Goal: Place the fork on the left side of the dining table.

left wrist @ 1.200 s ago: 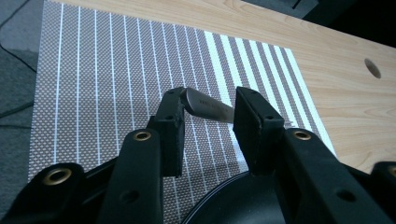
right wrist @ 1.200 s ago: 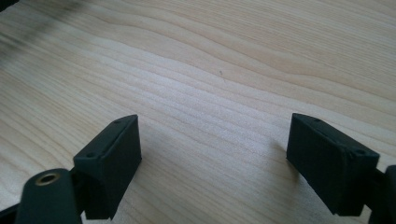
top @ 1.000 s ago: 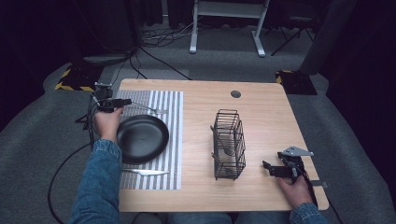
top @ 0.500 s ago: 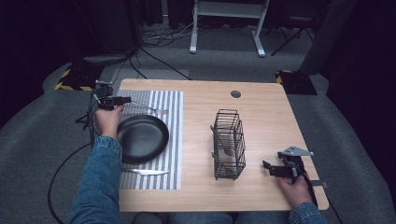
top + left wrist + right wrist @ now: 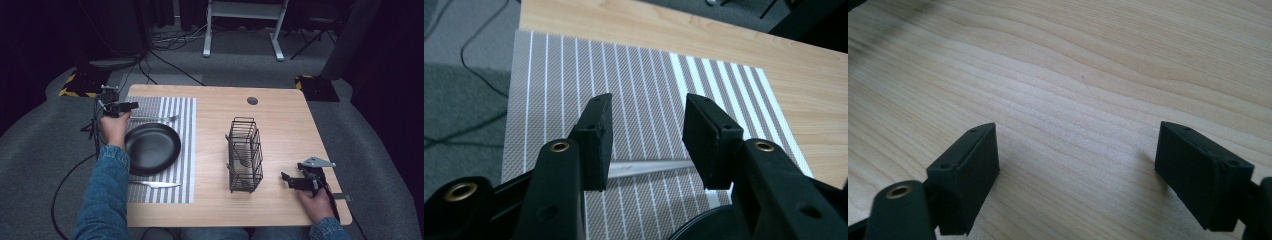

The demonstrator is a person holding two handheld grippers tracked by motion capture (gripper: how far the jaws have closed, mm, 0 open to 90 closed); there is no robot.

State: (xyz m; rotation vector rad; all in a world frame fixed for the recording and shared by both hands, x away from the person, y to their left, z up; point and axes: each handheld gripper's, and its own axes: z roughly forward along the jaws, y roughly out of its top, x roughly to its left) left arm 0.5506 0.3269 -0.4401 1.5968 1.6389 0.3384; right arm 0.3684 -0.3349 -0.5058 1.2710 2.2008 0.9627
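Your fork (image 5: 152, 118) by the plate
You can see the thin silver fork lying flat on the striped mat (image 5: 186, 145), just behind the round black plate (image 5: 152, 148). Its handle (image 5: 649, 167) runs across between your left gripper's (image 5: 646, 137) open jaws.

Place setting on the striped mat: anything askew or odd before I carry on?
Nothing spilled or damaged. The black plate sits on the striped mat, the knife near its front edge, the fork beyond the plate. A utensil already stands in the wire caddy. The left gripper straddles the fork handle, jaws open.
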